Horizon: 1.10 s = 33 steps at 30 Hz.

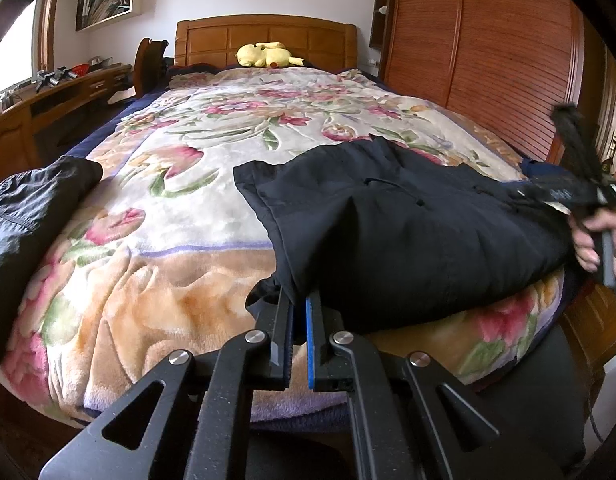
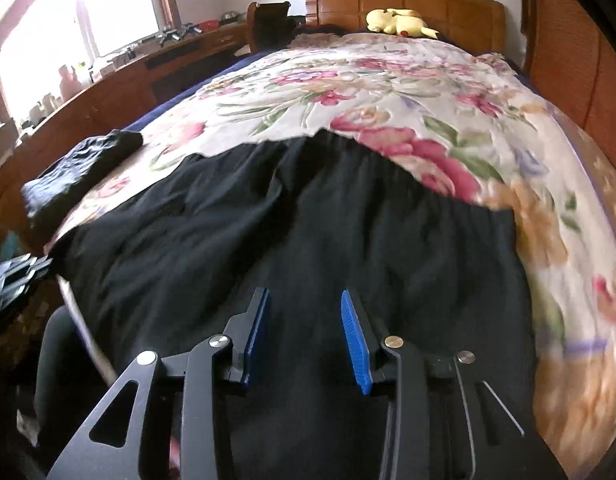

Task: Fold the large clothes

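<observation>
Black trousers (image 1: 408,232) lie spread across the near end of a bed under a flowered blanket (image 1: 195,216)

The left gripper (image 1: 300,304) pinches the trousers' near edge between its closed blue pads, while the right gripper (image 2: 303,300) hovers over the dark cloth with its jaws parted and nothing between them. A second dark garment (image 2: 75,168) sits folded at the bed's left edge, and a yellow plush toy (image 1: 265,55) rests by the headboard

No text, label, brand, number or sign is showing legibly in either wrist view. The spines on the wall shelf (image 1: 105,4) are appearing too small and blurred to read, and the small items on the desk (image 1: 59,88) are likewise showing nothing readable.
</observation>
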Each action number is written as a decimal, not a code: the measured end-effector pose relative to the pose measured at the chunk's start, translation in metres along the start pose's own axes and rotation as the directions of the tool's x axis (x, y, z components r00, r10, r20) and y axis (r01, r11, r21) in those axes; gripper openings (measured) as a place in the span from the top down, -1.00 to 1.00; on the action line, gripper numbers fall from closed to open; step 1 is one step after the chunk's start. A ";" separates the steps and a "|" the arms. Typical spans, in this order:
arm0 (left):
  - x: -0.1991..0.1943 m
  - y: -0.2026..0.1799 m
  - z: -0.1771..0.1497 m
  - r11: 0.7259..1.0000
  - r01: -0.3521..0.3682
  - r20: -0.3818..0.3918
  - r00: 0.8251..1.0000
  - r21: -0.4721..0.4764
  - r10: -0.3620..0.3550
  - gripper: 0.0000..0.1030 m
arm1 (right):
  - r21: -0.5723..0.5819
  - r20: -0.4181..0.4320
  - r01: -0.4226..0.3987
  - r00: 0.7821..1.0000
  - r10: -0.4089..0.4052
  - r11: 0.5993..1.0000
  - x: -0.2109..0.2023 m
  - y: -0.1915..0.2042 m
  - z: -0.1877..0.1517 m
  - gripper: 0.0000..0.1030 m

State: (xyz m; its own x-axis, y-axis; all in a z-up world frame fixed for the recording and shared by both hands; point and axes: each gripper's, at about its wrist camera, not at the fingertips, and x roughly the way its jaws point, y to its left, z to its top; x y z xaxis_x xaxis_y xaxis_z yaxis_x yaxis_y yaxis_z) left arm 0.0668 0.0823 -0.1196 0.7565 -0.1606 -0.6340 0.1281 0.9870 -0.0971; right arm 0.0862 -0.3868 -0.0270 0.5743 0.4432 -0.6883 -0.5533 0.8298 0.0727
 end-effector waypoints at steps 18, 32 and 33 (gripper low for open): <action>-0.008 0.021 0.001 0.983 0.062 -0.031 0.997 -0.170 -0.068 0.69 | -0.065 0.023 0.045 0.999 -0.044 0.997 -0.011 0.027 -0.055 0.27; 0.022 0.018 0.024 0.981 0.060 -0.106 0.991 -0.183 -0.080 0.16 | -0.049 0.050 0.046 0.998 -0.043 0.998 -0.002 0.027 -0.069 0.26; 0.028 0.019 0.022 0.980 0.054 -0.121 0.990 -0.189 -0.078 0.16 | -0.048 0.053 0.044 0.998 -0.042 0.998 -0.002 0.027 -0.069 0.26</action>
State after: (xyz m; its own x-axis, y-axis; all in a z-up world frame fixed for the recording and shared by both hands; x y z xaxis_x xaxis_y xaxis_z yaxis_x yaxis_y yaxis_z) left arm 0.1040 0.0966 -0.1222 0.6609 -0.2346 -0.7129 0.0451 0.9606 -0.2743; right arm 0.0285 -0.3890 -0.0738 0.6281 0.4257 -0.6514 -0.5558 0.8313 0.0074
